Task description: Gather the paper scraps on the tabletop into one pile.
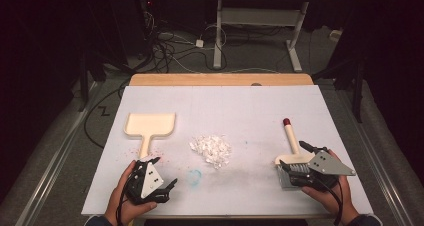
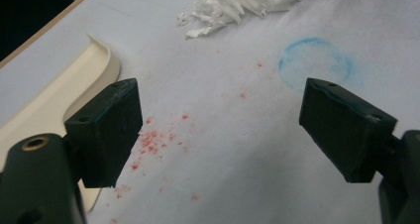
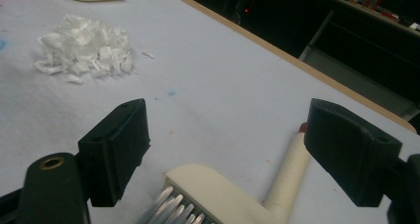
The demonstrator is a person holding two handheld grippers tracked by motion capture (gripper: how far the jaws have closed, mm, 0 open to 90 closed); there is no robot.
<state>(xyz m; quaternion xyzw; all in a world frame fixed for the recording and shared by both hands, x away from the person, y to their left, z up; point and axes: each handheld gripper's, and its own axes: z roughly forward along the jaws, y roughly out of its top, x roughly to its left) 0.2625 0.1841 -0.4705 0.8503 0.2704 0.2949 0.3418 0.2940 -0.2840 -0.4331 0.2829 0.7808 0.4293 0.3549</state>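
Evidently the sweeping has not begun: the pile of white shreds [image 1: 211, 149] sits whole at mid-desk, between the dustpan [image 1: 149, 125] on the left and the hand brush [image 1: 291, 156] on the right, apart from both. Nothing lies in the dustpan as far as the high view shows. Neither tool is lifted; both rest flat on the white desk [image 1: 240, 106].

Right gripper [image 3: 225, 149]: jaws spread wide, gripping nothing. In the right gripper view the brush head with its grey bristles lies low between the jaws, and the cream handle runs out under the right-hand jaw toward its red tip. The pads are not pressing on it.

Left gripper [image 2: 220, 130]: jaws released, bare desk between them with red specks and a faint blue ring [image 2: 315, 63]. The dustpan's rim sits just outside the left-hand jaw; its handle is not between the jaws.

Remaining, by my judgement: grasp brush, grasp dustpan, sweep the shreds in.
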